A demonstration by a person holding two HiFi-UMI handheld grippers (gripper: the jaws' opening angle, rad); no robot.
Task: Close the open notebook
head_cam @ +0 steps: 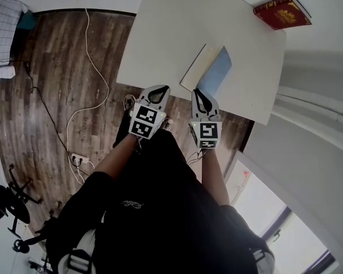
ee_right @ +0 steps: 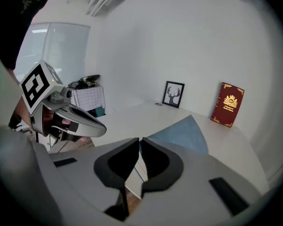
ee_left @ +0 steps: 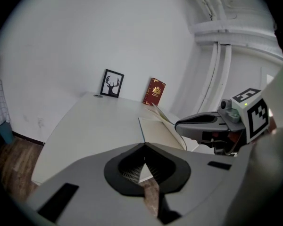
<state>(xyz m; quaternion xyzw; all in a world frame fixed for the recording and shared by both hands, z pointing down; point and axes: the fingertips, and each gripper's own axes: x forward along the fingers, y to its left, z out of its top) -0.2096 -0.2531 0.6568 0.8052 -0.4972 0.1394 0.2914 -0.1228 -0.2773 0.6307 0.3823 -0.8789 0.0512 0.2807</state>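
Note:
The open notebook [head_cam: 208,70] lies near the front edge of the white table [head_cam: 160,39], cream page to the left and blue cover to the right. Both grippers hover side by side just short of that edge, not touching the notebook. My left gripper [head_cam: 156,90] is shut and empty; its own view [ee_left: 144,144] looks along the cream page [ee_left: 158,133]. My right gripper [head_cam: 199,93] has its jaws together but for a thin slit, nothing between them [ee_right: 139,140], and faces the raised blue cover [ee_right: 184,133].
A red book [head_cam: 282,11] stands at the table's far right corner, beside a framed deer picture [ee_left: 112,83] by the wall. A white cable [head_cam: 91,84] and a power strip [head_cam: 79,160] lie on the wooden floor to the left.

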